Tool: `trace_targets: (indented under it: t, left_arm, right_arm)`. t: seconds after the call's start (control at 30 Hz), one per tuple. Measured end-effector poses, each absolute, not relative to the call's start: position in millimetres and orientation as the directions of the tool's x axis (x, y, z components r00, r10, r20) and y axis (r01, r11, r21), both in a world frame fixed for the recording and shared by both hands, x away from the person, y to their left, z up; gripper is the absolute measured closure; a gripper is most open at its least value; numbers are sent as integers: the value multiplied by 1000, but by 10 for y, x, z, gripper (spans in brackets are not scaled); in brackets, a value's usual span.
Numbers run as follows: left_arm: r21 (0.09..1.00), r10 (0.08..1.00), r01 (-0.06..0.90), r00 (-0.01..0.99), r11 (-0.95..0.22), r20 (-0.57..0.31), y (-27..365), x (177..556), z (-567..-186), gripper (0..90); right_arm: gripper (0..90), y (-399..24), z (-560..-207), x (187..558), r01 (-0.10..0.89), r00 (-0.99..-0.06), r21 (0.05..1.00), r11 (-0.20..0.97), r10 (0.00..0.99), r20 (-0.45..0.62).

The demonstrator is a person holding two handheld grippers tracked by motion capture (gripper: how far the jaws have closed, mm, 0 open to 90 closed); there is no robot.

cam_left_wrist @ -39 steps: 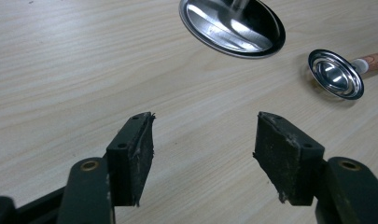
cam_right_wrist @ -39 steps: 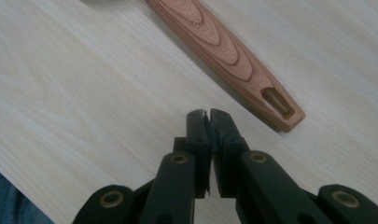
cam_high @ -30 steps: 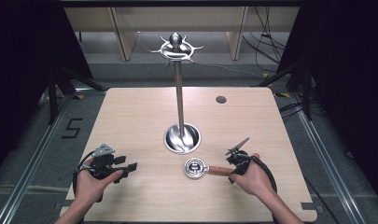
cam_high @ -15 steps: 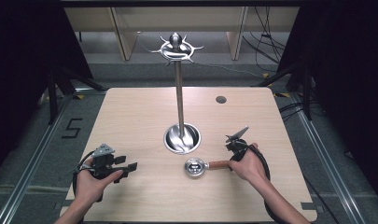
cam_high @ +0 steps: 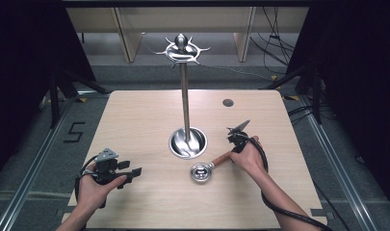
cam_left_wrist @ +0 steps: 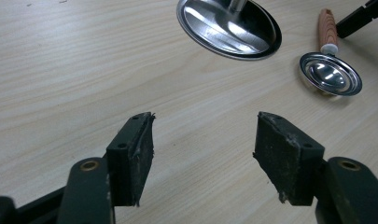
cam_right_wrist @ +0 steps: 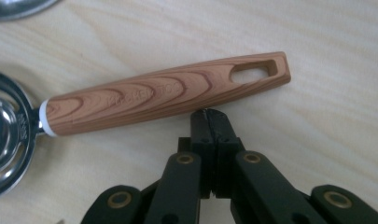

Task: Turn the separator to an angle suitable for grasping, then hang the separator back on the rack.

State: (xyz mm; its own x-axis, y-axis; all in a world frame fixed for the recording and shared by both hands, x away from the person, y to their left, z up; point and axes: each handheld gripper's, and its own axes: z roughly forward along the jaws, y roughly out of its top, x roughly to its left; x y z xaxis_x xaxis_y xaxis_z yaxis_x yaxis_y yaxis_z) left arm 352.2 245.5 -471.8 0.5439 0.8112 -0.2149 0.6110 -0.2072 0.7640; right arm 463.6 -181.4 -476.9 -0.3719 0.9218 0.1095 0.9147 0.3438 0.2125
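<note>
Right gripper [cam_right_wrist: 210,114] jaws pressed together, empty, tips against wooden handle of strainer [cam_right_wrist: 163,95] at frame centre, left gripper [cam_left_wrist: 203,140] jaws wide apart, empty, high view adds tall hook stand [cam_high: 185,103].

ladle [cam_high: 209,168] | steel bowl, wooden handle | flat on table, near stand base

Glossy polished metal strainer bowl [cam_left_wrist: 330,73], smooth wood-grain handle [cam_right_wrist: 168,99], mirror-bright steel stand base [cam_high: 188,142], matt pale wood table [cam_high: 135,120], scuffed black pads [cam_left_wrist: 283,156]
</note>
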Motion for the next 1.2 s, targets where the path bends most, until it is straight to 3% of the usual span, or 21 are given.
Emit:
trace_targets:
  t: [0.1, 0.47, 0.5, 0.6, 0.63, 0.77, 0.9, 0.97, 1.03, 1.07, 1.1, 1.2]
  left_arm:
    - [764, 812, 612, 541, -202, -218, 2451, 3522, -4719, 366]
    - [764, 810, 611, 545, -207, -216, 2453, 3532, -4718, 367]
    - [764, 811, 611, 544, -205, -218, 2451, 3531, -4718, 367]
    - [764, 809, 611, 546, -207, -218, 2443, 3537, -4727, 367]
    - [764, 809, 611, 546, -207, -218, 2443, 3537, -4727, 367]
    - [765, 811, 618, 535, -183, -238, 2430, 3514, -4731, 366]
    - [767, 813, 616, 532, -180, -237, 2447, 3514, -4726, 366]
    - [763, 815, 619, 531, -187, -231, 2447, 3524, -4724, 366]
    - [762, 811, 614, 543, -206, -218, 2445, 3535, -4723, 367]
    - [765, 815, 615, 534, -192, -225, 2425, 3529, -4722, 366]
    - [765, 815, 615, 534, -192, -225, 2425, 3529, -4722, 366]
    - [759, 810, 620, 540, -198, -229, 2429, 3530, -4735, 366]
  right_arm:
    - [900, -1723, -4757, 4718, 919, -360, 226, 323, 921, 147]
    - [851, -1558, -4718, 4823, 919, -351, 237, 315, 928, 126]
    - [828, -1523, -4696, 4802, 918, -329, 256, 302, 942, 70]
    - [695, -1526, -4597, 4734, 915, -300, 310, 258, 949, 98]
    - [695, -1526, -4597, 4734, 915, -300, 310, 258, 949, 98]
    - [606, -1427, -4582, 4634, 942, -279, 234, 239, 947, 158]
    - [504, -1291, -4627, 4602, 949, -259, 231, 216, 949, 178]
    - [496, -1279, -4637, 4610, 948, -275, 214, 236, 945, 177]
    - [473, -1206, -4650, 4635, 964, -225, 185, 192, 959, 174]
    - [472, -1210, -4675, 4640, 954, -250, 216, 209, 951, 184]
    - [471, -1167, -4659, 4629, 971, -193, 181, 156, 959, 207]
    - [439, -1129, -4678, 4659, 977, -180, 152, 152, 966, 188]
